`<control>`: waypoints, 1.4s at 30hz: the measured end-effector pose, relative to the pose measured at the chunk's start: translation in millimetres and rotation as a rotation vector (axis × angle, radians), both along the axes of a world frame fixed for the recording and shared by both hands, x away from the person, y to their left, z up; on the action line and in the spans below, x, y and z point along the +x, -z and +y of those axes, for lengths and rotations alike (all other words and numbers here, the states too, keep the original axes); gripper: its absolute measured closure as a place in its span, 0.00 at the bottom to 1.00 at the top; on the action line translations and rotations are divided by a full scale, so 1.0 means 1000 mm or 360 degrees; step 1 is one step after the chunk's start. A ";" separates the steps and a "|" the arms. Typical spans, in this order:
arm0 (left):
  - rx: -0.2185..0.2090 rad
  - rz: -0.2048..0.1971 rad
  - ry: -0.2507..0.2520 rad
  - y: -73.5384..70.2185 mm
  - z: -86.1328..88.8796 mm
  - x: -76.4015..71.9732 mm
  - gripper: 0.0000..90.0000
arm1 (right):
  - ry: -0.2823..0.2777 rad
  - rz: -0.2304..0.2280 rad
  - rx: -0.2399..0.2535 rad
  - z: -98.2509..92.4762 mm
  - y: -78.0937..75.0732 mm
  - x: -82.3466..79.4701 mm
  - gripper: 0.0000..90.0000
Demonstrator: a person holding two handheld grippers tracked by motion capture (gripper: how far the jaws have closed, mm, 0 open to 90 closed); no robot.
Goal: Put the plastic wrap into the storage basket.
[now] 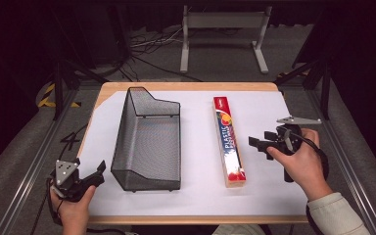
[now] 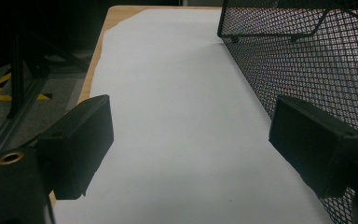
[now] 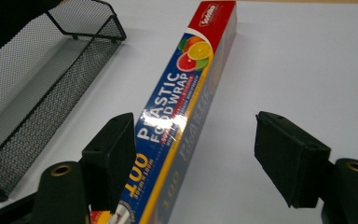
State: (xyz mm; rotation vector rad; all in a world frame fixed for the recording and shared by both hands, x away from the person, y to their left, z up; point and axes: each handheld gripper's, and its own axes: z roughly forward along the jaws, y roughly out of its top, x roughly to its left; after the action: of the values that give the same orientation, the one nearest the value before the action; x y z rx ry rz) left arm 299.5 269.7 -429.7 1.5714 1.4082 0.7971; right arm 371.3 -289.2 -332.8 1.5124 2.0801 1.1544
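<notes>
Your right tongs [image 1: 257, 143] hang spread beside the plastic wrap box [image 1: 229, 140], its near end cut off in the right gripper view, pinching nothing.

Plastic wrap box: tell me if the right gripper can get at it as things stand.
Probably yes. The right gripper hangs open just beside the plastic wrap box, which lies flat on the white sheet with nothing between them; the mesh basket stands apart on its far side.

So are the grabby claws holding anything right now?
No, nothing. The right gripper is open above the plastic wrap box, not pinching it. The left gripper is open beside the mesh basket.
</notes>
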 end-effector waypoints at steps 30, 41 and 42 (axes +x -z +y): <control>0.0025 0.0010 -0.0018 0.004 0.008 -0.006 0.15 | 0.0060 0.0292 -0.0230 0.088 0.011 0.088 0.24; 0.0042 0.0015 0.0003 0.005 0.005 0.000 0.15 | 0.0135 0.0445 -0.0324 0.098 0.044 0.107 0.19; 0.0041 0.0015 0.0004 0.005 0.005 0.000 0.15 | 0.0153 0.0463 -0.0324 0.099 0.047 0.108 0.19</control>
State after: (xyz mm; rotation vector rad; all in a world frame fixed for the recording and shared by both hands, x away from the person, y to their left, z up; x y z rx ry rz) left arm 299.4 274.7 -435.0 1.5981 1.4075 0.8107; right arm 479.6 -190.7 -379.5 1.7409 2.1992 0.6970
